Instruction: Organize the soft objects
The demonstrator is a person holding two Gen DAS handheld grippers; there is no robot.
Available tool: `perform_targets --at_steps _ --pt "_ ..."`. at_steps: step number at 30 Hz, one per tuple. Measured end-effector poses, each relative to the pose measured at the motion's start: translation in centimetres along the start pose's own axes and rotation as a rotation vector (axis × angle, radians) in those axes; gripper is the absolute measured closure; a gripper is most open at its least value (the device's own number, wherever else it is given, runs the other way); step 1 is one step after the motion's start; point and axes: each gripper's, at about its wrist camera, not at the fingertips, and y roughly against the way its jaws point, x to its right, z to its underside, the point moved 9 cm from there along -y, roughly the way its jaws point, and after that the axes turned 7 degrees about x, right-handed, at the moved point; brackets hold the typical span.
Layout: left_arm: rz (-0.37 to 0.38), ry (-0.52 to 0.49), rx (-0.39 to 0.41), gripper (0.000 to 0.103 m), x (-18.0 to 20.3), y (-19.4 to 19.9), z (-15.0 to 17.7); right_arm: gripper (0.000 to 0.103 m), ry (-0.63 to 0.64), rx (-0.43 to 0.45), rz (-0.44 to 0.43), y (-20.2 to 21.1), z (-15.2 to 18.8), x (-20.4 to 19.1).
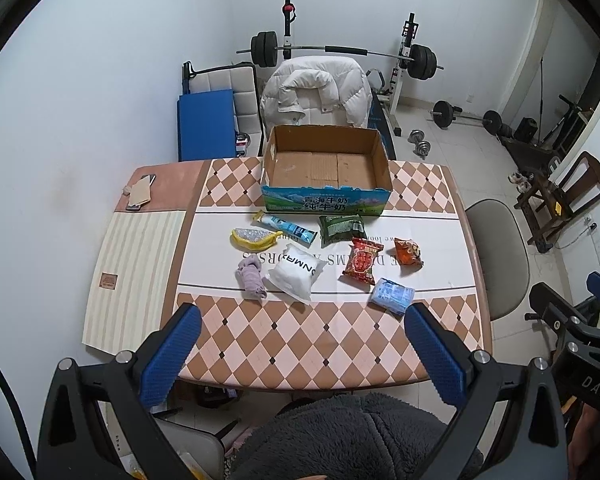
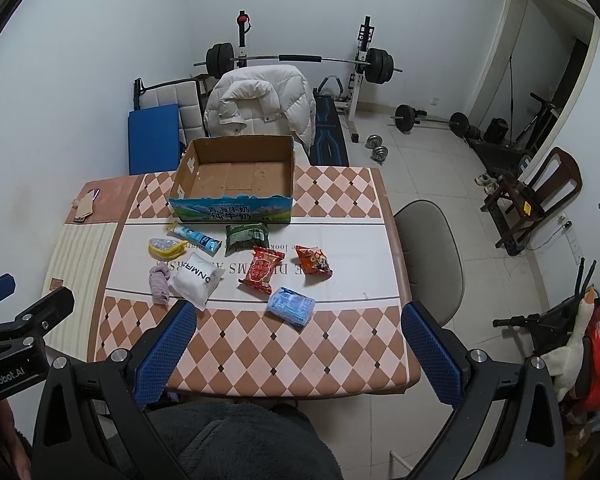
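Note:
An empty cardboard box (image 1: 326, 164) (image 2: 236, 176) stands at the table's far side. In front of it lie several soft items: a blue tube pack (image 1: 286, 226), a yellow banana-shaped pouch (image 1: 254, 238), a purple cloth (image 1: 252, 276), a white pack (image 1: 298, 272) (image 2: 196, 278), a green pack (image 1: 342, 228), a red pack (image 1: 362, 260) (image 2: 262, 268), an orange pack (image 1: 408, 252) and a light blue pack (image 1: 392, 294) (image 2: 292, 306). My left gripper (image 1: 300, 320) and right gripper (image 2: 298, 320) are both open and empty, held above the table's near edge.
A phone and card (image 1: 140, 194) lie at the table's far left. A chair with a white jacket (image 1: 316, 92) stands behind the box. A grey chair (image 1: 500, 256) stands at the table's right. Weights and a barbell rack (image 1: 340, 52) fill the far floor.

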Motion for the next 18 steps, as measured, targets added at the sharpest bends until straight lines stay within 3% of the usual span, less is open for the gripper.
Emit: perform_targets --at_steps 18 --pt "-0.012 -0.007 0.024 0.0 0.1 0.2 -1.0 0.0 -0.009 0.019 -0.011 0.2 -1.4 0.1"
